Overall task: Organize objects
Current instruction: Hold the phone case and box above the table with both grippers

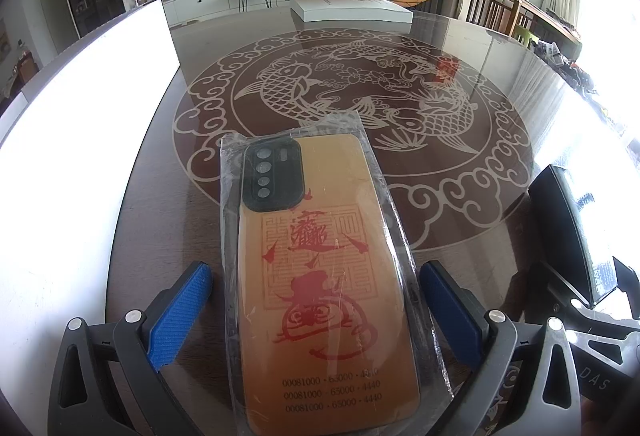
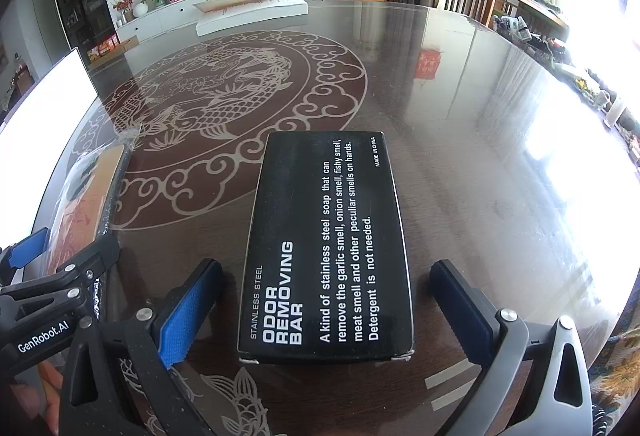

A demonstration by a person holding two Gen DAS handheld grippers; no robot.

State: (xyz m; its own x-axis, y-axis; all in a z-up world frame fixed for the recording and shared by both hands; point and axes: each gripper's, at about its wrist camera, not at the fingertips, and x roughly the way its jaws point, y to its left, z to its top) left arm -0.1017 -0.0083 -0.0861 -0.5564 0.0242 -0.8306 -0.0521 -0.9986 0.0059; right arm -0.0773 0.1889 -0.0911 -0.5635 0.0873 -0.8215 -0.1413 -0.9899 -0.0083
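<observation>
Blue-padded jaws of the left gripper (image 1: 316, 300) stand spread on either side of an orange phone case printed with red calligraphy and sealed in a clear plastic sleeve (image 1: 316, 268); no pad touches it. Likewise, the right gripper (image 2: 326, 310) stands fully spread around a black rectangular cardboard box labelled "ODOR REMOVING BAR" (image 2: 326, 248), with gaps on both sides. Both items lie flat on the glass-topped round table with a carp motif (image 1: 400, 108), near its front edge and side by side. Each long axis runs away from its camera, the case's lens block at the far end. Judged step: placement or pre-grasp alignment. The next move would call for either closing squarely across the short sides or withdrawing without nudging.
</observation>
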